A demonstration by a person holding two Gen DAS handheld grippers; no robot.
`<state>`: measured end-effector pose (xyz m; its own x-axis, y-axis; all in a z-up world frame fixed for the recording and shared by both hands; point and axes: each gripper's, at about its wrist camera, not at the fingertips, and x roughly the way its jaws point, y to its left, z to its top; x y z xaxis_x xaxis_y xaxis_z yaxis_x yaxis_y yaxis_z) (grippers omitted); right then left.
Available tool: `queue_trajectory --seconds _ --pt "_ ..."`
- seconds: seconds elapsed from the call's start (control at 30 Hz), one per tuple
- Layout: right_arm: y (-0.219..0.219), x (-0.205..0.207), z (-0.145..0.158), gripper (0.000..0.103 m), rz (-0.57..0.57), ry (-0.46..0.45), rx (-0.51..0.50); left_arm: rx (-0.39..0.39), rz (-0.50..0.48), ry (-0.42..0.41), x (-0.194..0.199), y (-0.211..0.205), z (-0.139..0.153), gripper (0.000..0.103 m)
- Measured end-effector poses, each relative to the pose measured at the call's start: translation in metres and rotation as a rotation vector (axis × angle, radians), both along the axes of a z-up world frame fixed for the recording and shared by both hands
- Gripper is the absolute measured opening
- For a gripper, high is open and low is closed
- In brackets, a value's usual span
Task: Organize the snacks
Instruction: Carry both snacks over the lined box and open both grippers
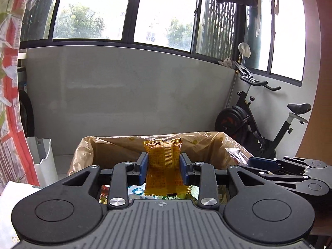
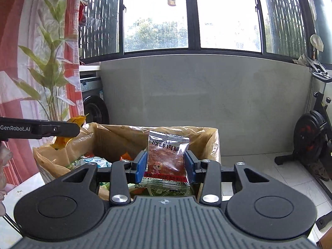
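Note:
My left gripper (image 1: 164,168) is shut on an orange snack packet (image 1: 162,161) and holds it upright above a cardboard box lined with a tan plastic bag (image 1: 116,145). My right gripper (image 2: 164,165) is shut on a clear packet of red dried meat (image 2: 167,157) over the same box (image 2: 124,137). Several loose snack packets (image 2: 93,161) lie inside the box. The right gripper shows at the right of the left wrist view (image 1: 290,172). The left gripper shows at the left of the right wrist view (image 2: 41,130), with the orange packet (image 2: 68,132) in it.
A grey wall panel (image 1: 134,95) under the windows stands behind the box. An exercise bike (image 1: 265,122) is at the right. A white bin (image 1: 43,161) and a red patterned curtain (image 1: 10,103) are at the left. A washing machine (image 2: 93,105) stands by the curtain.

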<state>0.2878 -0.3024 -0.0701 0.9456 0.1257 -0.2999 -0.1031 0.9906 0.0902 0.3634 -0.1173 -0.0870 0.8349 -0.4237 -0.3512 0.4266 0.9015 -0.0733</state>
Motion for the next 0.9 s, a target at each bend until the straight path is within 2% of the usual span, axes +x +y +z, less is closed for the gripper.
queue_trajectory --seconds 0.03,0.1,0.13,0.23,0.37,0.67,0.9 --pt "0.001 0.003 -0.003 0.044 -0.008 0.012 -0.004 0.000 -0.006 0.008 0.006 -0.003 -0.004 0.038" --pt "0.000 0.005 -0.009 0.046 -0.029 0.029 -0.004 -0.001 0.011 0.031 0.011 -0.005 -0.008 0.070" --pt "-0.001 0.004 -0.010 0.049 -0.038 0.030 -0.001 -0.012 0.024 0.032 0.011 -0.003 -0.012 0.073" --pt "-0.008 -0.007 -0.012 0.053 -0.034 0.017 0.026 -0.036 0.012 0.041 0.006 0.003 -0.016 0.074" --pt "-0.015 -0.026 -0.012 0.053 -0.040 -0.008 0.038 -0.020 0.008 0.049 -0.007 0.016 -0.015 0.074" --pt "-0.010 -0.084 -0.017 0.053 -0.023 -0.055 0.105 -0.037 -0.028 0.078 -0.052 0.058 -0.009 0.073" --pt "0.004 -0.119 -0.041 0.053 -0.002 -0.023 0.122 0.007 -0.044 0.125 -0.090 0.079 -0.040 0.073"
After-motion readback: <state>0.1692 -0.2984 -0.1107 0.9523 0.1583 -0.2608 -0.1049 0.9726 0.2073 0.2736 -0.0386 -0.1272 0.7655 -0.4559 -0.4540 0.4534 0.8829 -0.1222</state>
